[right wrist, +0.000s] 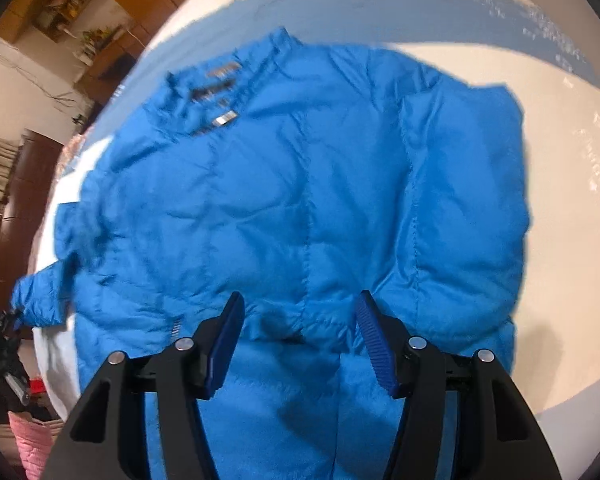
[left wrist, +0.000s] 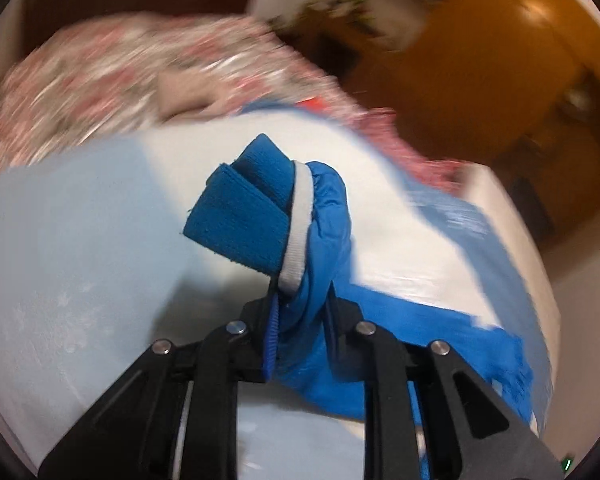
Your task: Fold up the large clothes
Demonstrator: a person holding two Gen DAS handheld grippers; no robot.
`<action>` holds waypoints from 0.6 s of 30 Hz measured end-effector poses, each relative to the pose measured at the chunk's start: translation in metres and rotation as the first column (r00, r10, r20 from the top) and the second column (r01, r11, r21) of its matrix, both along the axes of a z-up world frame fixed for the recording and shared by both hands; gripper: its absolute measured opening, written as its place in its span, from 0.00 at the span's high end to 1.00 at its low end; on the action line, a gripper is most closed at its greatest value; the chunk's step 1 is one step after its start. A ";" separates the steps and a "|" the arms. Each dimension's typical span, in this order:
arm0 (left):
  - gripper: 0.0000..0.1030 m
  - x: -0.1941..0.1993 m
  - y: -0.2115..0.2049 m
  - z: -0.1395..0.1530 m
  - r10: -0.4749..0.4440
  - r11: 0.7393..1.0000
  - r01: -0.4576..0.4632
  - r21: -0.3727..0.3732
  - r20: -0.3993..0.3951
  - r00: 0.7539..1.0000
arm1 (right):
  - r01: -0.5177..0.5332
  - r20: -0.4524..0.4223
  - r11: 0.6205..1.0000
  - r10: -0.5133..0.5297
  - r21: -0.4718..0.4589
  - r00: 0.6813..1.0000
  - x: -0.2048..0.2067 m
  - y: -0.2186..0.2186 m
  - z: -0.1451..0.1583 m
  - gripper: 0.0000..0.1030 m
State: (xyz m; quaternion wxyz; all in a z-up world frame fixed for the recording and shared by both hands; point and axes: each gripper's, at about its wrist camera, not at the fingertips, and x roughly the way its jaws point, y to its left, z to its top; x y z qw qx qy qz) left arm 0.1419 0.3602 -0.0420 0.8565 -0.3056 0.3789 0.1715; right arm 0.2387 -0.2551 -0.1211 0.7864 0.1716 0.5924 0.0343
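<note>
A blue puffer jacket [right wrist: 300,180] lies spread flat on the bed, collar [right wrist: 220,80] toward the far left. My right gripper [right wrist: 300,312] hovers open over its lower middle, with fabric below the fingers and nothing pinched. In the left wrist view my left gripper [left wrist: 300,300] is shut on the end of a sleeve. The blue ribbed cuff [left wrist: 244,216] with its white band sticks out past the fingertips, lifted off the sheet. In the right wrist view that sleeve end [right wrist: 36,300] is pulled out at the far left.
The bed has a light blue and white sheet [left wrist: 80,240]. A floral quilt [left wrist: 120,80] is heaped at its far side, with wooden furniture [left wrist: 500,60] behind it. Left of the bed in the right wrist view are a pink bundle [right wrist: 28,440] and dark clutter on the floor.
</note>
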 end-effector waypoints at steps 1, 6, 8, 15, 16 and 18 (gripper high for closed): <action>0.83 0.004 -0.022 0.015 -0.055 0.998 0.054 0.023 0.030 0.998 | -0.010 0.018 1.000 0.010 -0.012 1.000 -0.004 0.001 0.008 0.43; 0.83 0.028 -0.133 0.050 -0.312 0.948 0.305 0.091 0.078 0.947 | -0.038 0.064 0.999 0.038 -0.005 0.997 -0.023 0.005 0.029 0.43; 0.83 0.039 -0.184 0.052 -0.414 0.908 0.405 0.110 0.073 0.907 | -0.039 0.064 0.999 0.038 0.005 0.997 -0.028 0.005 0.030 0.43; 0.83 0.071 -0.318 0.028 -0.627 0.775 0.618 0.132 0.033 0.779 | -0.007 0.055 1.000 0.006 0.017 0.998 -0.039 -0.005 0.026 0.43; 0.83 0.074 -0.335 0.020 -0.644 0.759 0.636 0.135 0.015 0.765 | -0.005 0.057 1.000 0.004 0.016 0.998 -0.041 -0.006 0.026 0.43; 0.83 0.080 -0.357 0.002 -0.669 0.736 0.665 0.128 -0.011 0.743 | 0.000 0.059 1.000 -0.001 0.016 0.998 -0.044 -0.011 0.026 0.43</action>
